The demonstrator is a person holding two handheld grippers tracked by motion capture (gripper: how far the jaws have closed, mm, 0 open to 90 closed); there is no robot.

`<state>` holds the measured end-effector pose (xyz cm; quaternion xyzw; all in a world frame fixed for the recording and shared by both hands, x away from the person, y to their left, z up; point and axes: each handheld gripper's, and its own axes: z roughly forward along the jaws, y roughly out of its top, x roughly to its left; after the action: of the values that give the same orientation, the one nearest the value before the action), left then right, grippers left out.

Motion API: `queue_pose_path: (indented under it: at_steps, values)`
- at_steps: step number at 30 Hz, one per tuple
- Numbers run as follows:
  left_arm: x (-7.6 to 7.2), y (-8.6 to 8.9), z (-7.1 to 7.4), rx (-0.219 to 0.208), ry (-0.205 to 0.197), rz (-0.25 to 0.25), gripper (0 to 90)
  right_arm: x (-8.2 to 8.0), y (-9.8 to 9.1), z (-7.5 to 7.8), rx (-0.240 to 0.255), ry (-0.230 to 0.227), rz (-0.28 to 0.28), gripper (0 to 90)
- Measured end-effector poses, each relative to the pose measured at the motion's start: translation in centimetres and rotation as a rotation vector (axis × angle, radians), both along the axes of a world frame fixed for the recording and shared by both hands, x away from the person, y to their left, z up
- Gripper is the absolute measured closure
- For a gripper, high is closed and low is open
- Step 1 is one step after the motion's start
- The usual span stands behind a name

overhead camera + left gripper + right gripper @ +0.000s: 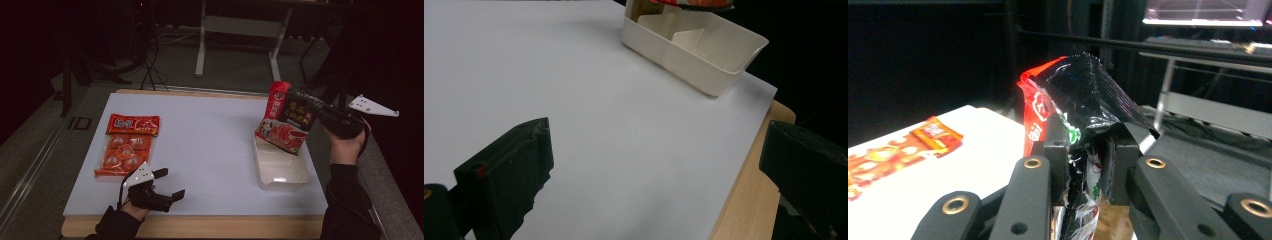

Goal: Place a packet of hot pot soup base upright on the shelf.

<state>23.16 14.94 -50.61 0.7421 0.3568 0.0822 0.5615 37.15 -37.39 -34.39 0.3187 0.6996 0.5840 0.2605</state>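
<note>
Red-and-black pouch: printed foil packet, held tilted in the air above the far end of the white bin, its lower edge over the bin's opening.
Right gripper: jaws clamped on the pouch's crumpled black edge; the person's hand behind it, off the table's right edge.
White bin: shallow plastic tub on the table's right side; a divider shows inside.
Left gripper: jaws spread wide, nothing between them; low over the near-left part of the table.
Orange snack pack: flat on the left side, well apart from the bin.
Table: white sheet over a wooden board.
</note>
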Motion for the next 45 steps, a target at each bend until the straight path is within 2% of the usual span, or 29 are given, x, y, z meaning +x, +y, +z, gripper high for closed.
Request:
queue_pose_path:
  at_steps: [2,6,11,19,25,30,33,40,45]
  values:
    - [0.0,0.0,-0.1,0.0,0.004,-0.001,1.3,0.2,-0.1,-0.4,-0.021,-0.005,0.003,76.7]
    - [0.1,-0.1,-0.2,0.001,0.009,-0.005,1.3,0.9,-0.6,-1.1,-0.03,-0.002,0.034,76.6]
    - [0.2,-0.2,-0.3,-0.004,0.009,-0.008,1.3,1.6,-0.7,-2.0,-0.054,-0.018,0.068,76.5]
    - [0.2,-0.2,-0.4,-0.007,0.014,-0.007,1.3,2.1,0.1,-3.2,-0.142,-0.037,0.079,76.4]
    - [0.2,-0.2,-0.5,-0.007,0.013,-0.005,1.3,2.3,0.7,-3.8,-0.13,-0.037,0.119,76.0]
    - [0.2,-0.2,-0.5,-0.005,0.015,-0.009,1.3,2.7,1.1,-4.5,-0.125,0.003,0.158,74.9]
    - [0.2,-0.2,-0.6,-0.006,0.017,-0.009,1.3,2.6,1.4,-4.8,-0.117,0.002,0.162,74.7]
    - [0.3,-0.2,-0.7,-0.008,0.026,-0.007,1.3,2.5,0.6,-5.6,-0.059,0.015,0.158,74.2]
    - [0.3,-0.2,-0.7,-0.006,0.025,-0.007,1.3,2.4,0.3,-6.0,-0.05,0.024,0.147,73.8]
